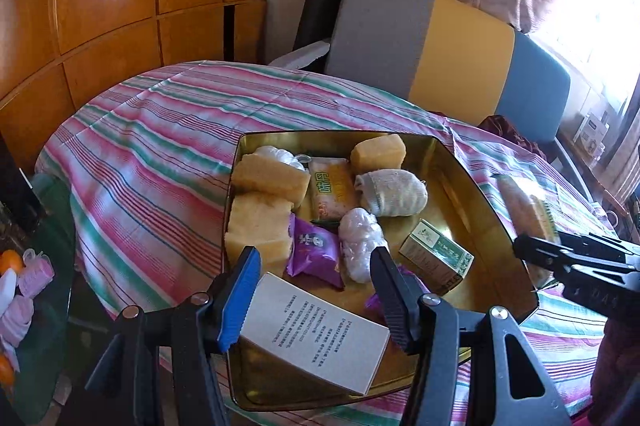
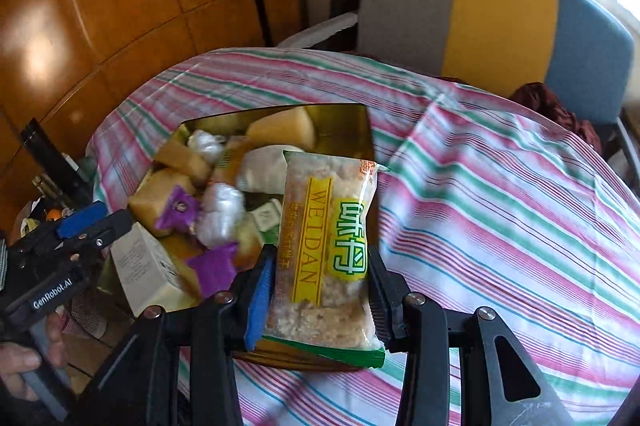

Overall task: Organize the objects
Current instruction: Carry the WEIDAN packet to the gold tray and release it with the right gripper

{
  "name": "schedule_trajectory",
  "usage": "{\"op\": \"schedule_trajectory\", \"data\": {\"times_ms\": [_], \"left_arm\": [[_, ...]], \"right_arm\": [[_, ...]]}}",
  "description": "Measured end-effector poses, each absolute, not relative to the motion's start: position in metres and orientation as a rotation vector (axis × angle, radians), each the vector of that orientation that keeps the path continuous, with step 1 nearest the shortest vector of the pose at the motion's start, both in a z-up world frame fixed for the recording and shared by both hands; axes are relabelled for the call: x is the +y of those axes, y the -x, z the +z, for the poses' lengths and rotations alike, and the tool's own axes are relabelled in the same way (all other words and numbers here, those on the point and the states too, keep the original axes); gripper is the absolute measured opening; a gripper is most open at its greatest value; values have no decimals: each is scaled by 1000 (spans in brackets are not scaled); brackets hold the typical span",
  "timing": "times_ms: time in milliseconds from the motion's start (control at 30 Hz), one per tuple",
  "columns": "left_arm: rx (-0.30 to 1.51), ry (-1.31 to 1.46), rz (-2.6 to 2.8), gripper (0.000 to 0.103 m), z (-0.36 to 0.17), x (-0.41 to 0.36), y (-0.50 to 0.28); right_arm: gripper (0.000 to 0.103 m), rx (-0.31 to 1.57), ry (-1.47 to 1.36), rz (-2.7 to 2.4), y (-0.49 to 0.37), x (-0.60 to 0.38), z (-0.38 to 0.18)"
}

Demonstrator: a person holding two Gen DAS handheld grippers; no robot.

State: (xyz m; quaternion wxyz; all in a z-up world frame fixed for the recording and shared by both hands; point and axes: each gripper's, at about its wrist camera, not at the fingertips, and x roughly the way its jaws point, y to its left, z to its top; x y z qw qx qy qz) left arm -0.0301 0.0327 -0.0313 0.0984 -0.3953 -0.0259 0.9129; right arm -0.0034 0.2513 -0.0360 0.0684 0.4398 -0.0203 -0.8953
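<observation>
While the right gripper [image 2: 322, 290] is pinching the WEIDAN snack packet [image 2: 330, 246] by its long sides, long axis pointing away along the fingers, the packet is hanging over the near rim of the gold tin [image 2: 352, 122], whose free floor lies ahead and slightly left. Nearer that tin, the left gripper [image 1: 314, 300] is clamping a white box [image 1: 316, 334] above the tin's near corner.

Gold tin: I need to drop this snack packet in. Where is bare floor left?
The gold tin is bare along its right side, between the rolled sock, the green box and the right wall. The left half is crowded with sponge blocks and wrappers.
</observation>
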Motion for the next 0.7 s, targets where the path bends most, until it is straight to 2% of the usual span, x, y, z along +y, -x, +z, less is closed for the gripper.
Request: {"op": "schedule_trajectory", "data": {"times_ms": [500,600,700], "left_arm": [[-105,1210,2776,63,-38,17,37],[-94,1236,2792,63,-39,14,40],[-75,1222,2820,63,-38,13,40]], "right_arm": [[44,146,-1368,-2635,43,194,-70],[45,108,-1414,-2614,49,194,-84],[53,49,-1396,-2620,47,198,-84]]}}
